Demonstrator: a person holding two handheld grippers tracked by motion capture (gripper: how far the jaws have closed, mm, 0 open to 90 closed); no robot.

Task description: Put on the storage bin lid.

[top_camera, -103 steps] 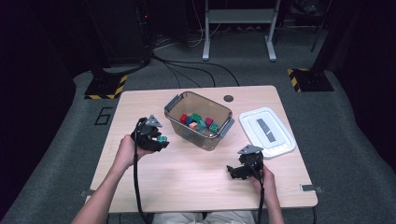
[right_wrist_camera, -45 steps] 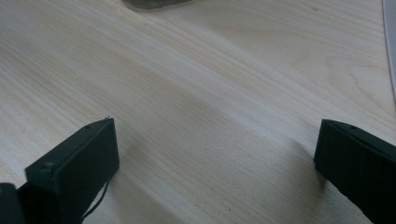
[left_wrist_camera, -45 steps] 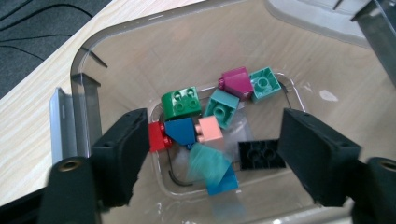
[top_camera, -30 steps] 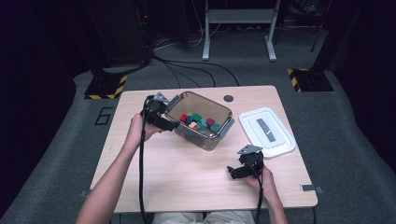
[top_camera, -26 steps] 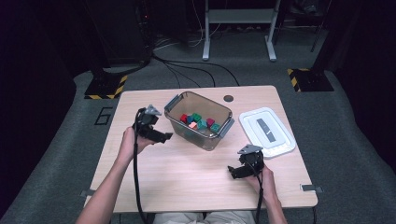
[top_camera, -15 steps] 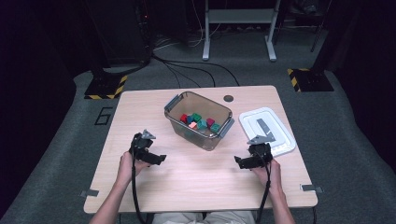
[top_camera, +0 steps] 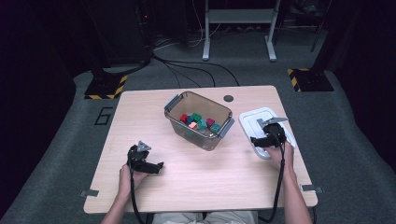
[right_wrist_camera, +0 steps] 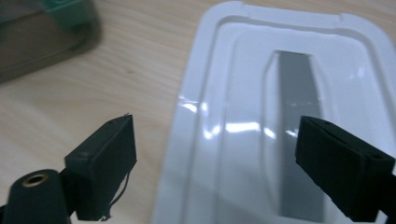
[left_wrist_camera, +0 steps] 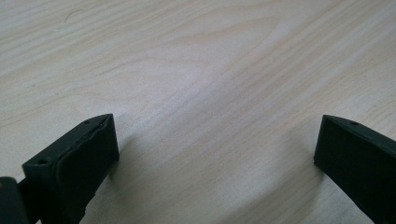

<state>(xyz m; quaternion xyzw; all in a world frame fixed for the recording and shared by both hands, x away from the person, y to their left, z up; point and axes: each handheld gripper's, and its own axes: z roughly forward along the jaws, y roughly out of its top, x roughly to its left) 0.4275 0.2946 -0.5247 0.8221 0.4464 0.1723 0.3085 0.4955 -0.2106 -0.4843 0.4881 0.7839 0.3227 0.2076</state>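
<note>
Your left gripper [top_camera: 159, 166] sits low over the bare near-left part of the pale wooden desk [top_camera: 140, 112], its jaws having just spread wide with nothing between them; the left gripper view adds the wood grain and jaw shadows. Mid-desk, the high view shows a clear brownish plastic bin [top_camera: 198, 120] holding small coloured blocks [top_camera: 200, 121]. Your right gripper [top_camera: 254, 139] hovers over the near end of the glossy white rectangular plastic lid [right_wrist_camera: 243, 116], lying flat at the right. Its jaws have just been narrowing but remain apart, straddling the lid's left edge. The right gripper view reveals a grey recessed strip [right_wrist_camera: 299, 93].
</note>
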